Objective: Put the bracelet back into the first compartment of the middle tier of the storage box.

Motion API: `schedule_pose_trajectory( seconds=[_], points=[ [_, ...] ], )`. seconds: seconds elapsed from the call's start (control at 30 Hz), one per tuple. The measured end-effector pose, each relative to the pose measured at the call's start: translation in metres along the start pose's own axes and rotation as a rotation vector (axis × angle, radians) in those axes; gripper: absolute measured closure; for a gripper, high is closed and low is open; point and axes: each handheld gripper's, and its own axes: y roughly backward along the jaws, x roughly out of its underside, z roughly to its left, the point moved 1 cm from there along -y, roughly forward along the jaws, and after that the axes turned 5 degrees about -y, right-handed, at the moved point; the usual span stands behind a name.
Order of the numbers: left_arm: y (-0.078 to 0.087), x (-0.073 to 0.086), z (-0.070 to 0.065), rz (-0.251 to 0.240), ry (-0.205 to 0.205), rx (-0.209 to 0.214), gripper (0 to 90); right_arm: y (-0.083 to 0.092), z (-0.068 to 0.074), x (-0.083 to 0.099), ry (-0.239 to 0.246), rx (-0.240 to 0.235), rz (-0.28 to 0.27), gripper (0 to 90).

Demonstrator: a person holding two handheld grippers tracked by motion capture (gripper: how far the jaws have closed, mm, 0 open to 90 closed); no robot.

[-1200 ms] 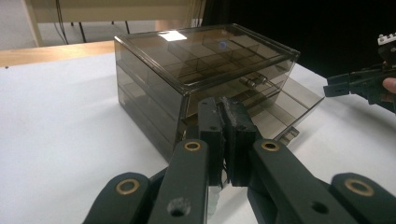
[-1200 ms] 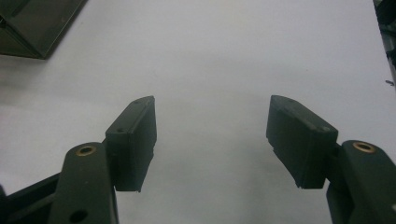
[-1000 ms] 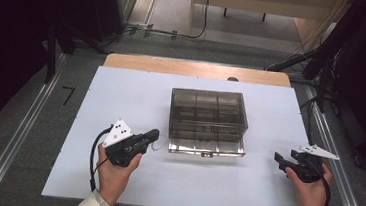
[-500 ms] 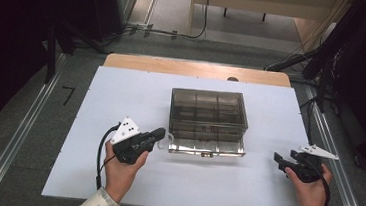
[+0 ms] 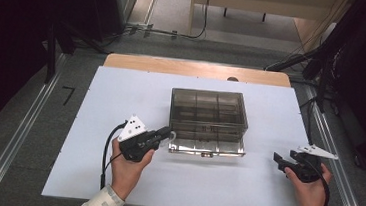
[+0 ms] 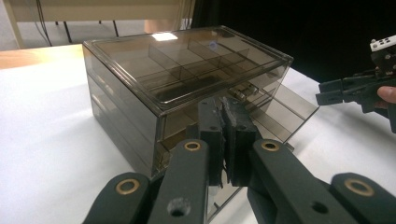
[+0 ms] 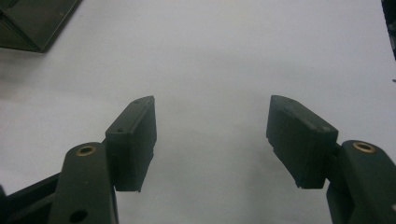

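High view: organiser box [image 5: 208, 116] touching left claw [image 5: 167, 132]

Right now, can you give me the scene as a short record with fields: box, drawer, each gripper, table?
box: smoky clear drawer box, mid table, lid shows dividers
drawer: bottom one stands pulled out toward the person
left gripper: shut, at the box's near left corner; contact unclear
right gripper: open, holds nothing, apart from the box, to its right
table: white top
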Motion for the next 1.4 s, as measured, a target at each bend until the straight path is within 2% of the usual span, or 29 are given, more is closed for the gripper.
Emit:
schedule_pose_trajectory(
  seconds=[0.53, 1.4],
  points=[
    [-0.020, 0.000, -0.004, 0.024, -0.004, 0.013, 88.3, -0.001, 0.000, 0.000, 0.002, -0.001, 0.006, 31.8],
    [-0.052, 0.015, -0.009, 0.094, -0.024, 0.021, 88.3, -0.001, 0.000, 0.001, 0.002, -0.005, 0.010, 31.8]
  ],
)
